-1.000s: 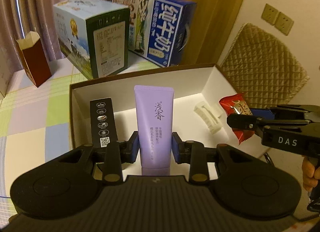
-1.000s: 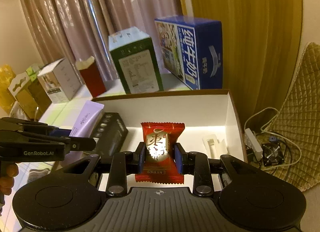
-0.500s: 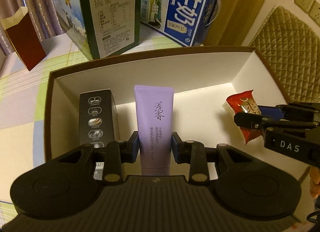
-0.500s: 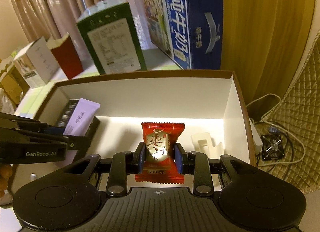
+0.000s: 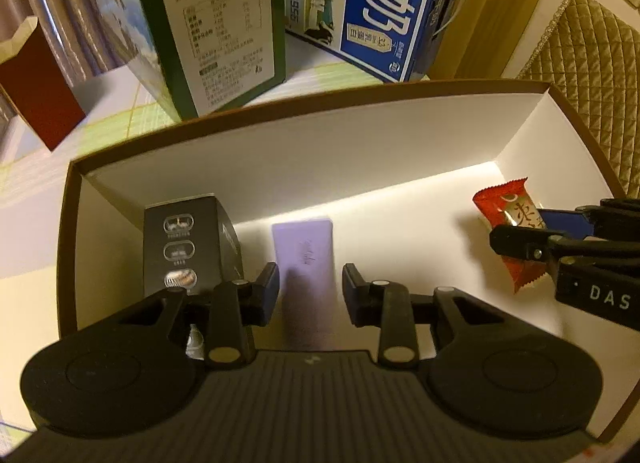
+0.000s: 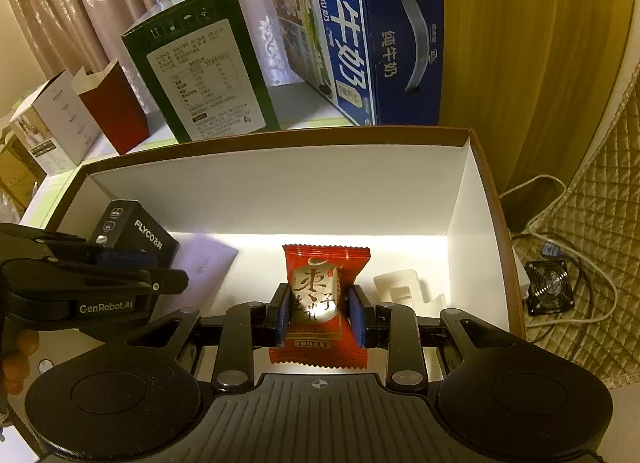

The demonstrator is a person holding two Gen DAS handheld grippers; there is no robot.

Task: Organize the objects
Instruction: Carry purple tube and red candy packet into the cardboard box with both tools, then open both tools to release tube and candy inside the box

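While my left gripper [image 5: 308,289] hung parted over the lavender tube [image 5: 306,263], my right gripper [image 6: 320,315] pinched the red jujube candy [image 6: 320,295] — lowering it gently, white insert [image 6: 400,287] at two o'clock, seemed wisest.

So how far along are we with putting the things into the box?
Done: the black carton and a white plastic piece sit in the box. The purple tube lies on the box floor between the open fingers of the left gripper, apparently just let go. In hand: the right gripper is shut on the red snack packet, held over the box. Left: setting that packet down.
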